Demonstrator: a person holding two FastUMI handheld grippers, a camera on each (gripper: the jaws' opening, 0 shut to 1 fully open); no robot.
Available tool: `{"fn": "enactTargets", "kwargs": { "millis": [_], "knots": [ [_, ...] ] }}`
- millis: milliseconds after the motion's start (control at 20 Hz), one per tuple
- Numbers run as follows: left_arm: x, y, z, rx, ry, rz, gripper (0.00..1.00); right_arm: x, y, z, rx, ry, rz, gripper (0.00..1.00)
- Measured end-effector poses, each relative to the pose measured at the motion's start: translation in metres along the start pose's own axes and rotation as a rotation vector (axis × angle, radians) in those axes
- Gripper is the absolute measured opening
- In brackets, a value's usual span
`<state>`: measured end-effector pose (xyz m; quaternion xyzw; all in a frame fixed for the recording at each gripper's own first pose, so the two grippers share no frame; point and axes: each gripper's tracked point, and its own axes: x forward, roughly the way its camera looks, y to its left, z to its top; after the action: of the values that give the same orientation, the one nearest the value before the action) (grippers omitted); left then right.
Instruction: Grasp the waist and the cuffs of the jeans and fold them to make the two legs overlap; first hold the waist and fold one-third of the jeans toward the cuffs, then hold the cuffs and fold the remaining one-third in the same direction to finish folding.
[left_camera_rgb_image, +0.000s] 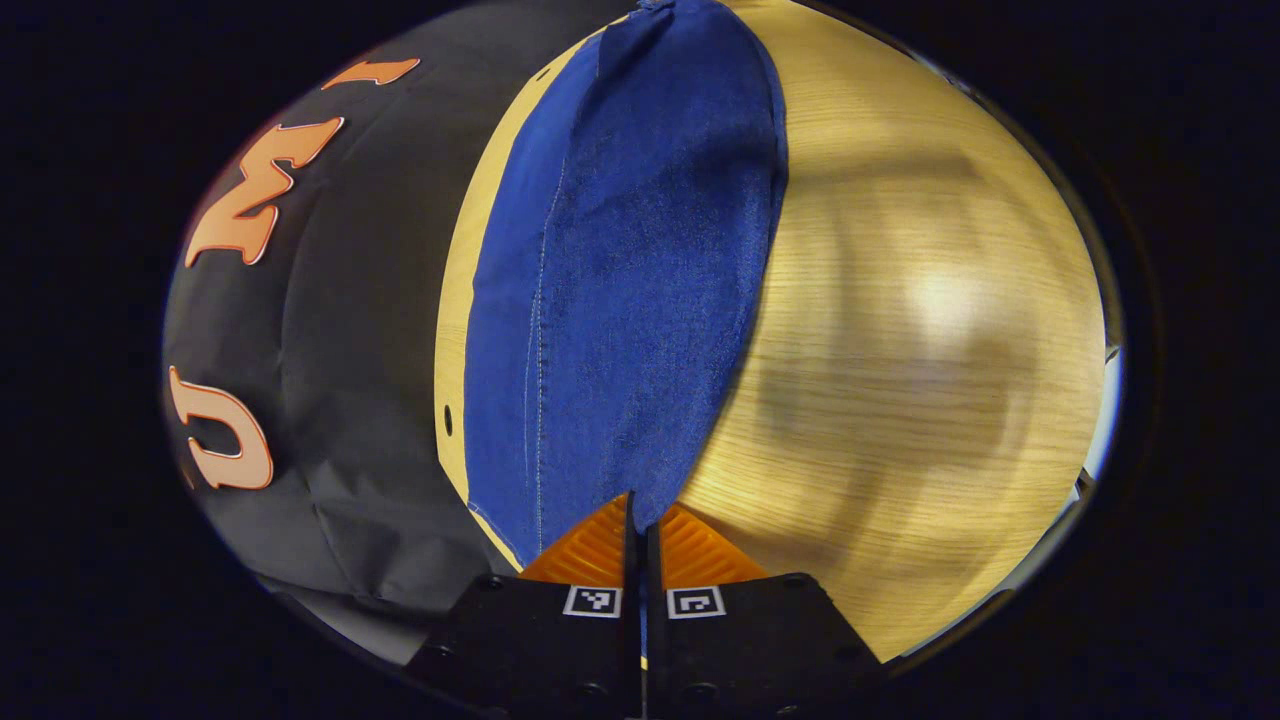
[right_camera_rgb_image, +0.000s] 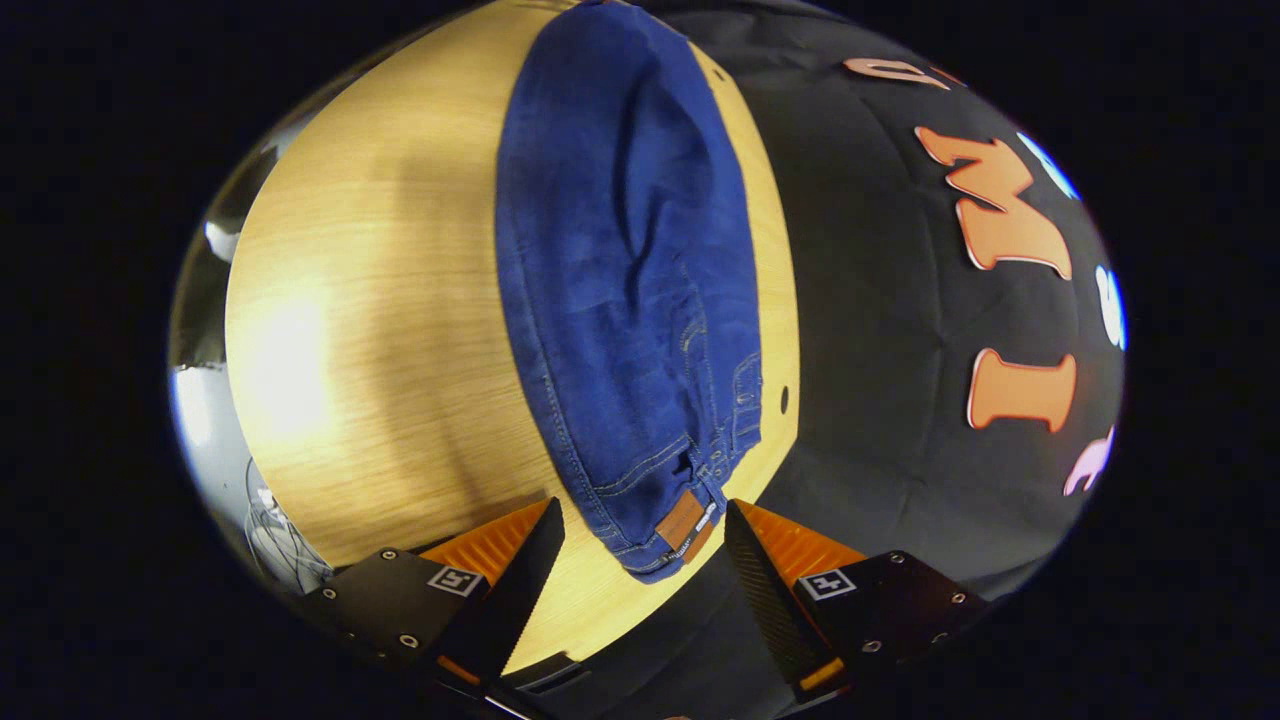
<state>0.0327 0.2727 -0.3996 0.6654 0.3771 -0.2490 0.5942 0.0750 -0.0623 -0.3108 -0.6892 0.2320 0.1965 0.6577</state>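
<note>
In the left gripper view, the left gripper (left_camera_rgb_image: 640, 525) has its two fingers pressed together, pinching the near end of the jeans (left_camera_rgb_image: 630, 280) — the cuff itself is hidden between them. One pair of jeans lies along the wooden table (left_camera_rgb_image: 900, 300), stretching away.

In the right gripper view, the right gripper (right_camera_rgb_image: 640, 535) is spread wide. The waist end, with one leather patch (right_camera_rgb_image: 682, 520), lies between its fingers — not touching either.
</note>
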Motion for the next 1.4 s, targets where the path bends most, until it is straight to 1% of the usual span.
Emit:
{"fn": "enactTargets", "kwargs": {
  "millis": [150,350,400,500,650,700,800,850,900,950,1000,1050,1100,1250,1350,1400],
  "knots": [
    [-0.002,0.006,-0.001,-0.02,0.001,0.019,0.02,0.01,0.003,0.001,-0.036,-0.012,0.012,0.97],
    [-0.005,0.014,0.001,-0.036,0.003,0.028,0.02,0.023,0.0,0.013,-0.076,-0.047,0.002,0.96],
    [-0.005,0.014,0.002,-0.035,0.004,0.028,0.02,0.026,-0.002,0.016,-0.08,-0.053,0.001,0.95],
    [-0.005,0.015,0.003,-0.044,0.009,0.029,0.03,0.031,-0.003,0.015,-0.053,-0.054,0.008,0.93],
    [-0.003,0.019,0.002,-0.06,0.015,0.035,0.02,0.036,0.004,0.016,-0.054,-0.065,0.052,0.88],
    [-0.002,0.019,0.003,-0.06,0.017,0.035,0.02,0.037,0.008,0.017,-0.06,-0.068,0.07,0.78],
    [-0.003,0.018,0.002,-0.058,0.018,0.044,0.02,0.038,0.018,0.017,-0.065,-0.065,0.102,0.45],
    [-0.004,0.016,0.001,-0.059,0.018,0.051,0.02,0.042,0.022,0.015,-0.064,-0.053,0.117,0.37],
    [-0.003,0.016,0.002,-0.062,0.019,0.053,0.02,0.042,0.02,0.015,-0.059,-0.045,0.113,0.29],
    [-0.003,0.018,0.001,-0.06,0.023,0.064,0.03,0.045,0.021,0.014,-0.044,-0.038,0.121,0.03],
    [-0.004,0.019,0.003,-0.054,0.026,0.074,0.03,0.04,0.019,0.017,-0.026,-0.029,0.134,0.08],
    [-0.006,0.016,0.003,-0.054,0.031,0.075,0.02,0.051,0.02,0.013,-0.007,-0.028,0.153,0.05],
    [-0.007,0.015,0.002,-0.057,0.038,0.071,0.02,0.048,0.021,0.012,0.006,-0.034,0.177,0.02],
    [-0.01,0.02,0.003,-0.056,0.059,0.084,0.02,0.042,0.022,0.012,0.024,-0.041,0.252,0.0],
    [-0.017,0.022,0.003,-0.043,0.061,0.064,0.02,0.038,0.019,0.011,0.058,-0.046,0.283,0.0],
    [-0.021,0.023,0.004,-0.031,0.058,0.032,0.02,0.034,0.015,0.01,0.084,-0.056,0.304,0.0]
  ]
}}
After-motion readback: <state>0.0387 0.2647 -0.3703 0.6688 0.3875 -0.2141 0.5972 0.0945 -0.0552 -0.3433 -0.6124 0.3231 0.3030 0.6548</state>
